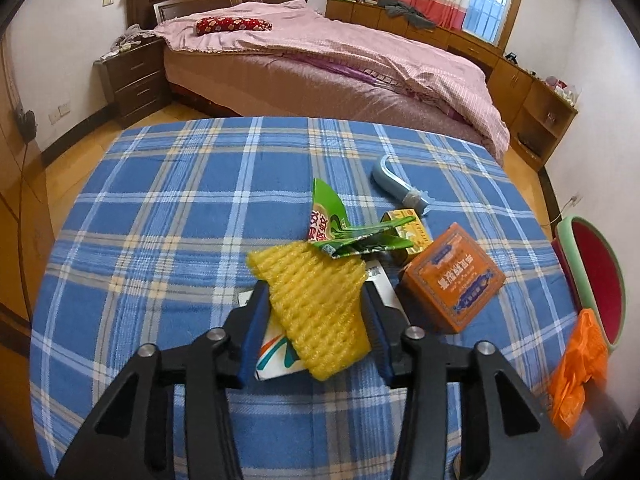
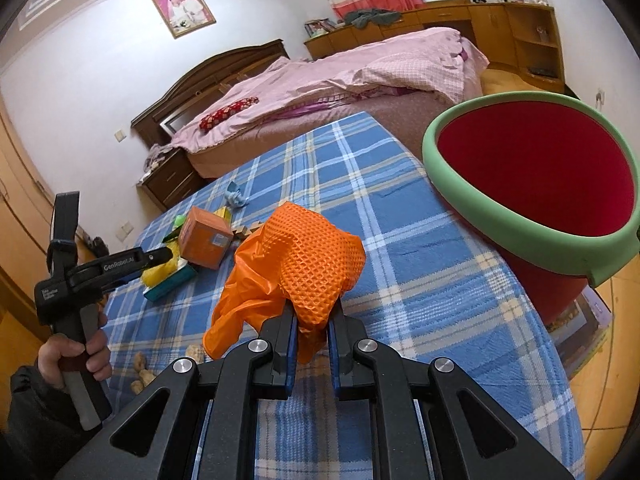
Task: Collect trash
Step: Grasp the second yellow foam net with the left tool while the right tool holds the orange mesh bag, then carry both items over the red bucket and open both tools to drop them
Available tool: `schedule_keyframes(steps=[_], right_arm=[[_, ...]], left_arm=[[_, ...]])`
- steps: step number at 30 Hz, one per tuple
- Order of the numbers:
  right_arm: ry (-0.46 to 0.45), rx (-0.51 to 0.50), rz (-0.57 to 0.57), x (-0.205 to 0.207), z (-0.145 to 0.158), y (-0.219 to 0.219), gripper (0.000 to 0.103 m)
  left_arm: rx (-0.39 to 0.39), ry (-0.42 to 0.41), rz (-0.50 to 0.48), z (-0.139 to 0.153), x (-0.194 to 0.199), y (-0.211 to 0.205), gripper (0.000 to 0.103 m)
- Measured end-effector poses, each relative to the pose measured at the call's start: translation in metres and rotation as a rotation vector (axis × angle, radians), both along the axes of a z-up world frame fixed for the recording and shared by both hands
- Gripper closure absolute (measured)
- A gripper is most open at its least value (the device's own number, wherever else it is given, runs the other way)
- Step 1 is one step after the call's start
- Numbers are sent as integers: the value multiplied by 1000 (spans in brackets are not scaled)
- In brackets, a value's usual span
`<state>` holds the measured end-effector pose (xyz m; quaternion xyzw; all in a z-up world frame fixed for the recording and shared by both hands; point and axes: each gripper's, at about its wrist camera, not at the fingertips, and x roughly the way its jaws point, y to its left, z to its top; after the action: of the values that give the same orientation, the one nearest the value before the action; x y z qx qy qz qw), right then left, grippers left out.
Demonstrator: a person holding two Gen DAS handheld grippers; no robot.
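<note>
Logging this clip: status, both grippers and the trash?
Left gripper around yellow foam net, over the pile. Right gripper shut on orange glove. Red bin close at right, path clear.

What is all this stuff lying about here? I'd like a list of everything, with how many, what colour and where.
foam net: 1, yellow, between the left tongs' pads
glove: 1, orange, pinched in the right tongs
box: 1, orange, on the table right of the net
wrapper: 1, green, behind the net
small box: 1, yellow, under the wrapper
hook: 1, pale blue, far side of the table
bin: 1, red with green rim, beside the table
tablecloth: 1, blue plaid
bed: 1, pink covers, behind
left tongs: black, blue pads
right tongs: black, shut
hand: 1, holding the left tongs
</note>
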<state>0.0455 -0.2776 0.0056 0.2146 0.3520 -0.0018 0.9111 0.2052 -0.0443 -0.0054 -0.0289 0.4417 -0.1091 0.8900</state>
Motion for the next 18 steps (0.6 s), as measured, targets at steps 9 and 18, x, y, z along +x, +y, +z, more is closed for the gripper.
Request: schedule_keyframes(steps=[9,18], right_arm=[[-31,6,-20,-20,10,-2,90],[-71,4,-24,-40,24,-1,90]], left_arm=[[-71,-21,-36,9,-32,9,91],[-179,-61,-78,37,-72,16,93]])
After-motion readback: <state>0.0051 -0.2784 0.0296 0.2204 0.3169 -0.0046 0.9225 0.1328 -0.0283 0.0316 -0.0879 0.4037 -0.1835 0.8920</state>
